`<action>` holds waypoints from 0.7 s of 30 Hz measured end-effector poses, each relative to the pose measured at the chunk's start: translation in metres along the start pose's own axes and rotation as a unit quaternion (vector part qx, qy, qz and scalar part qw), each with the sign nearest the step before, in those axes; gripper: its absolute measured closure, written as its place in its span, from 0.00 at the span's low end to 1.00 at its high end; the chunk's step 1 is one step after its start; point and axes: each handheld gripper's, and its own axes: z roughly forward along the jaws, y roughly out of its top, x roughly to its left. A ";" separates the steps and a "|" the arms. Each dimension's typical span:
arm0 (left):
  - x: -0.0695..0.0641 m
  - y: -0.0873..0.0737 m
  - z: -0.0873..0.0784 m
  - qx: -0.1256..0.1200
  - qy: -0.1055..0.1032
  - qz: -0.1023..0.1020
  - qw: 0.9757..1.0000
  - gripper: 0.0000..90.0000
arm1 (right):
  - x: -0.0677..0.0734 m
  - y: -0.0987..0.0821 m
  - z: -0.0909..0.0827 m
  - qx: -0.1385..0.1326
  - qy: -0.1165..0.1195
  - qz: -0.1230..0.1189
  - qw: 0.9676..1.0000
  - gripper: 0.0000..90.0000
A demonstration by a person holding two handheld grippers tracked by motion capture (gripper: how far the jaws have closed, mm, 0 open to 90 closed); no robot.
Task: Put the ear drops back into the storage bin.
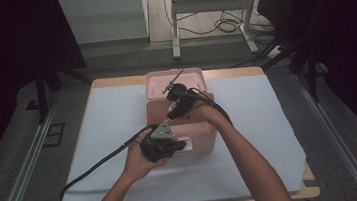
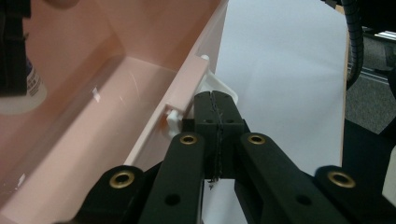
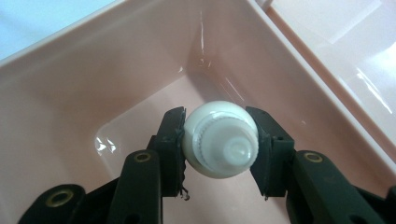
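The step in hand looks like putting a small white bottle [image 3: 219, 140] into the open pink plastic box [image 1: 206, 140] on the table [image 1: 119, 132]. The right tool [image 3: 219, 142] pinches the bottle across its body, one black pad on each side, with the ribbed white cap facing the camera that rides on it. The bottle hangs inside the box, above its bare pink floor and near a far corner; it does not seem to rest on anything yet.

The left tool [image 2: 218, 119] is pressed together, its pads clamped on the white latch [image 2: 223, 89] at the box's front wall, apparently to steady the box. In the high view the lid [image 1: 157, 80] stands open behind the box.

The next move, as I judge it, calls for lowering the bottle until it meets the floor, keeping it clear of the walls, and only then spreading the right pads. The left grip should hold so the light box does not slide.
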 end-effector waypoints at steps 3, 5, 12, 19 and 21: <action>0.000 0.000 0.000 0.000 -0.001 -0.001 1.000 1.00 | 0.001 0.002 0.004 0.002 0.001 0.000 1.000 0.67; 0.000 0.000 0.001 -0.004 -0.001 -0.007 1.000 1.00 | 0.001 0.003 0.007 0.002 0.002 -0.001 1.000 0.67; 0.000 0.000 0.001 -0.004 -0.001 -0.006 1.000 1.00 | 0.002 0.007 0.019 0.011 0.005 -0.002 1.000 0.67; 0.000 0.000 0.000 -0.003 -0.002 -0.007 1.000 1.00 | 0.002 0.010 0.031 0.017 0.009 -0.008 1.000 0.67; 0.000 0.000 0.000 -0.003 -0.001 -0.008 1.000 1.00 | 0.003 0.011 0.035 0.019 0.009 -0.009 1.000 0.67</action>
